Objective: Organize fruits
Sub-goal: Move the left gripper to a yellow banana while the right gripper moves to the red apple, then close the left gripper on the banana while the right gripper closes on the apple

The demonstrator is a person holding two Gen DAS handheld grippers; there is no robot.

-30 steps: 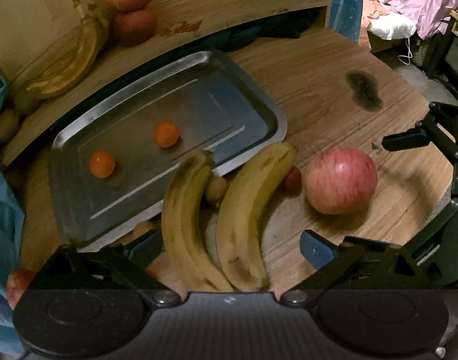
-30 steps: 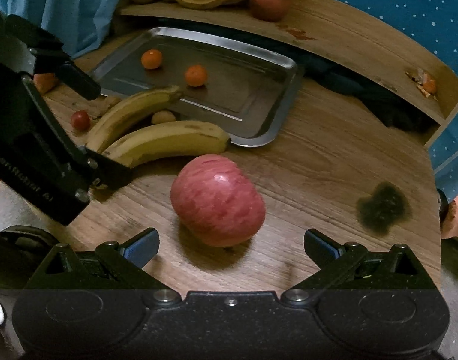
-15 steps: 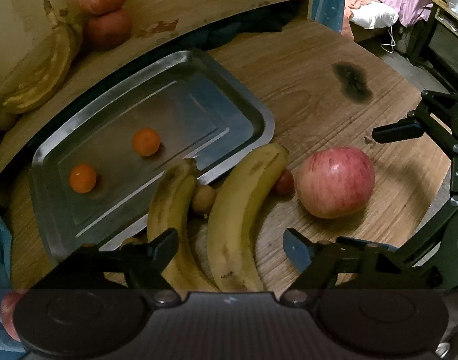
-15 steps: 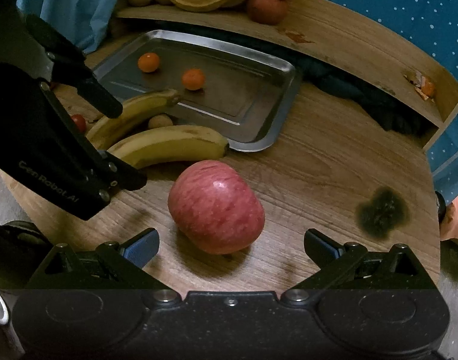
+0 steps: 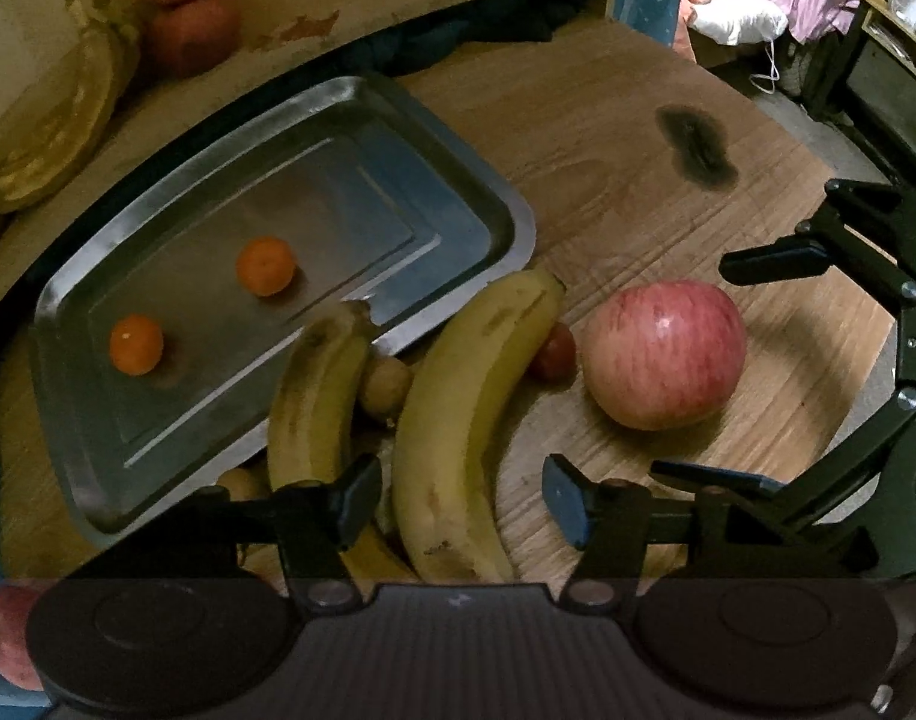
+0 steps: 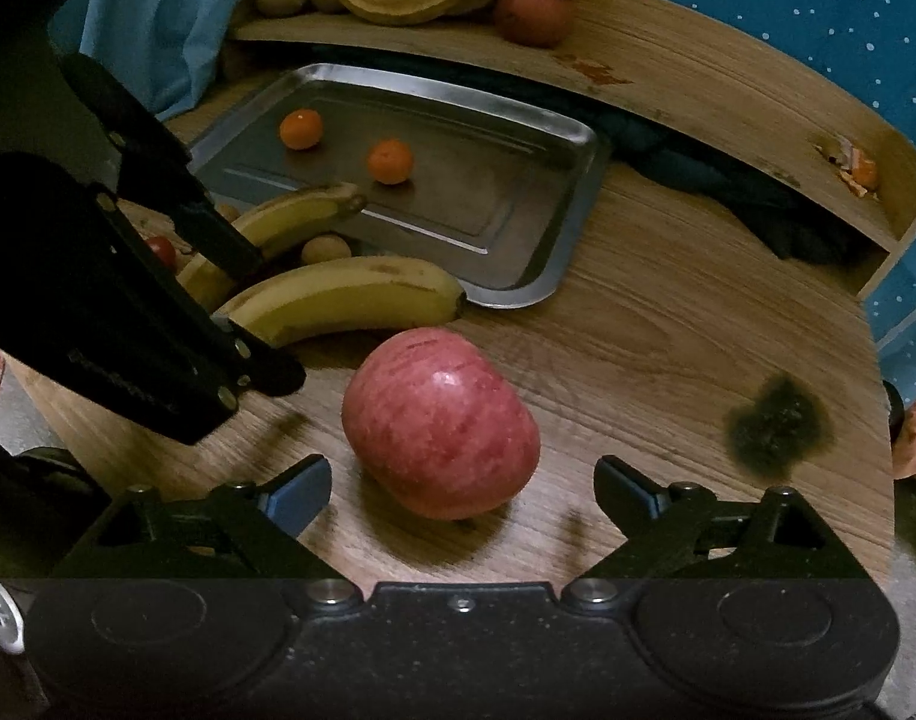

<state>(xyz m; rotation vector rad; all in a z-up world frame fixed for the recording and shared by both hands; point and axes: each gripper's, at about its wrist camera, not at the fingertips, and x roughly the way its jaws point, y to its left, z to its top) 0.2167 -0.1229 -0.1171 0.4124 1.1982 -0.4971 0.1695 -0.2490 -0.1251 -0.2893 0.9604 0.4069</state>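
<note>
1. Left wrist view: only two small orange tangerines (image 5: pixel 265 266) lying in the rectangular steel tray (image 5: pixel 506 204); two yellow bananas (image 5: pixel 458 420), a large red-striped apple (image 5: pixel 665 354) and small brown and red fruits left on the round wooden table (image 5: pixel 608 138). Left gripper (image 5: pixel 461 495) spread wide astride the nearer banana, not touching. Judged barely begun.
2. Right wrist view: right gripper (image 6: pixel 461 495) wide open, flanking that apple, no contact. Beyond, curved wooden shelf (image 6: pixel 698 78) with more fruit; blue dotted cloth (image 6: pixel 818 6); dark stain (image 6: pixel 776 420) on tabletop.
</note>
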